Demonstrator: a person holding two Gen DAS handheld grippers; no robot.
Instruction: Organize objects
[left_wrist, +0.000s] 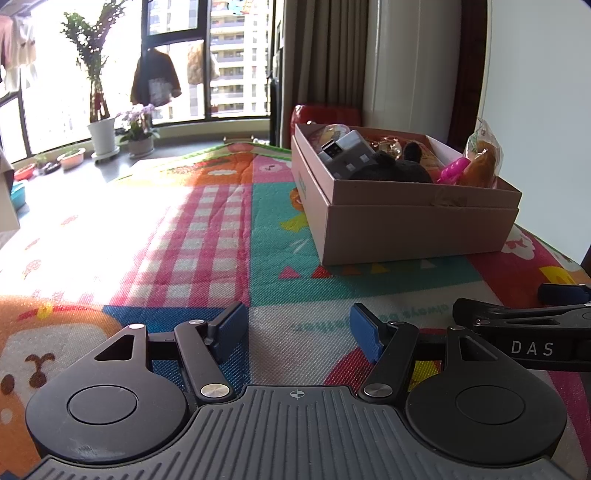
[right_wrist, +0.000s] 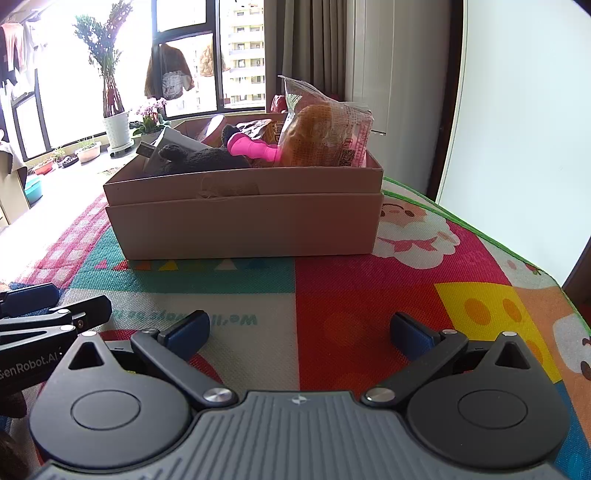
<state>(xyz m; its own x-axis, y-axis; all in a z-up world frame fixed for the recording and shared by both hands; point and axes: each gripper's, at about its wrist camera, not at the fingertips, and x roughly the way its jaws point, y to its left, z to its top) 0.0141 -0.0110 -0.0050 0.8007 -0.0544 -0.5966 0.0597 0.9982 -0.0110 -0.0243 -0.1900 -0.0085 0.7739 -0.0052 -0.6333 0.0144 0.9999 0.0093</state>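
Observation:
A pink-brown cardboard box stands on the colourful play mat, ahead of both grippers. Inside it lie a wrapped bread bun, a pink plastic toy, a black plush toy and a white charger block. My left gripper rests low over the mat, open, with nothing between its blue pads. My right gripper is also open and empty, facing the box's near wall.
Potted plants and a window line the far left. A white wall and curtain rise behind the box. The mat's green edge runs along the right. Each gripper shows at the other's side.

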